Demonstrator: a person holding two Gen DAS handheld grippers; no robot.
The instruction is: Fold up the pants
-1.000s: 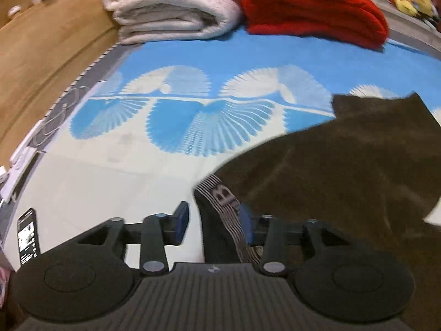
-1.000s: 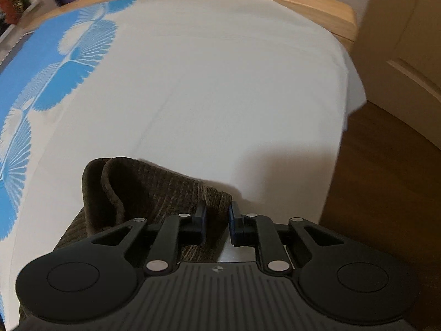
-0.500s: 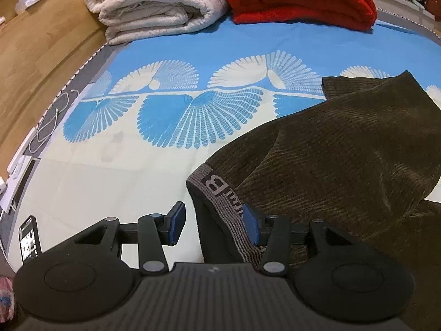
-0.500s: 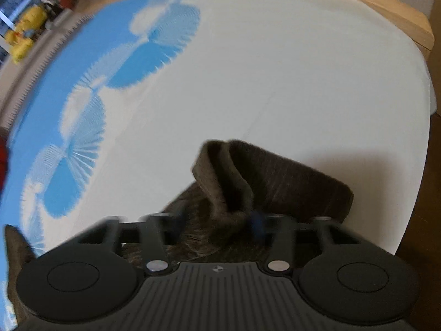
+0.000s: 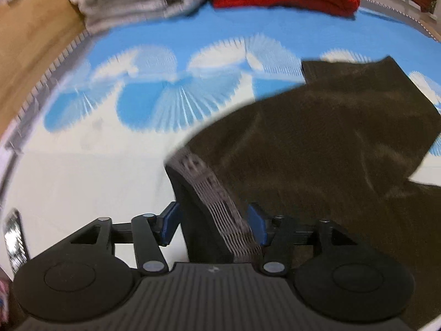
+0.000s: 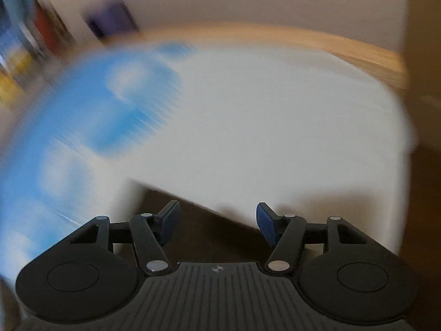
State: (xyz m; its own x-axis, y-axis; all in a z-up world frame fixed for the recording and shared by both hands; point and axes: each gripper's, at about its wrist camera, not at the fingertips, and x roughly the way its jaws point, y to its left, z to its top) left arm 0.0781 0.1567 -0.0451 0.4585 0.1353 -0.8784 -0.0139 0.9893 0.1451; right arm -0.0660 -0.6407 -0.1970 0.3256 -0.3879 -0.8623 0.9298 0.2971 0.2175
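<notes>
While both pairs of jaws are opening, my left gripper [image 5: 213, 224] straddles the grey waistband [image 5: 217, 207] of the brown pants [image 5: 317, 151], pads apart from the cloth. The pants lie on the bed [image 5: 82, 187], running away rightward from that gripper. My right gripper [image 6: 217, 224] is wide and holds nothing; brown cloth lies below it, blurred. The left is nearer the waistband. Waistband lettering is too smeared to read.

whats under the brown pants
The pants lie on the bedsheet, its blue fan print showing around them. Whatever sheet or folds lie beneath the cloth is covered.
</notes>
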